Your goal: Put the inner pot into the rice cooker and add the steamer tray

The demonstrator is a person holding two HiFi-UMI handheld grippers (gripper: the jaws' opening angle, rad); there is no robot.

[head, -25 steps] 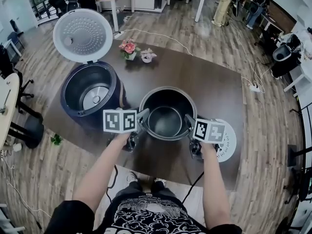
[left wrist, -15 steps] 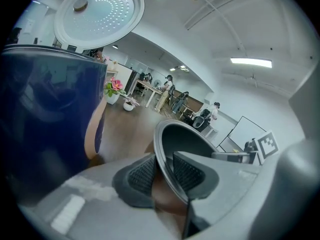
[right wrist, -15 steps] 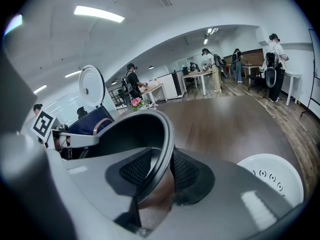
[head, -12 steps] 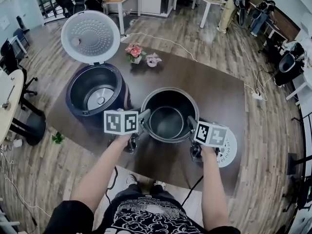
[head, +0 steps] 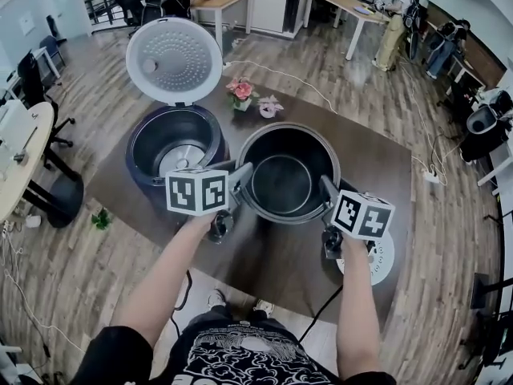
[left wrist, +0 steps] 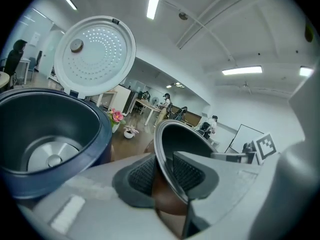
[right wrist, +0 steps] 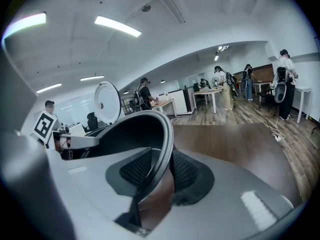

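Observation:
The dark metal inner pot (head: 288,175) hangs above the brown table, gripped by its rim on two sides. My left gripper (head: 240,179) is shut on the pot's left rim (left wrist: 167,154), one pad inside the wall and one outside. My right gripper (head: 327,191) is shut on the right rim (right wrist: 161,134) in the same way. The navy rice cooker (head: 172,147) stands just left of the pot, empty, with its white lid (head: 178,60) raised. The white perforated steamer tray (head: 377,259) lies on the table beneath my right hand.
Two small flower pots (head: 240,91) (head: 270,105) stand on the table (head: 361,159) behind the cooker and pot. A cable trails over the wooden floor at the right. Office desks, chairs and people are farther back.
Both grippers have risen with the inner pot, which has left the table and now sits higher and closer beside the cooker. The grip on the rim looks unchanged.

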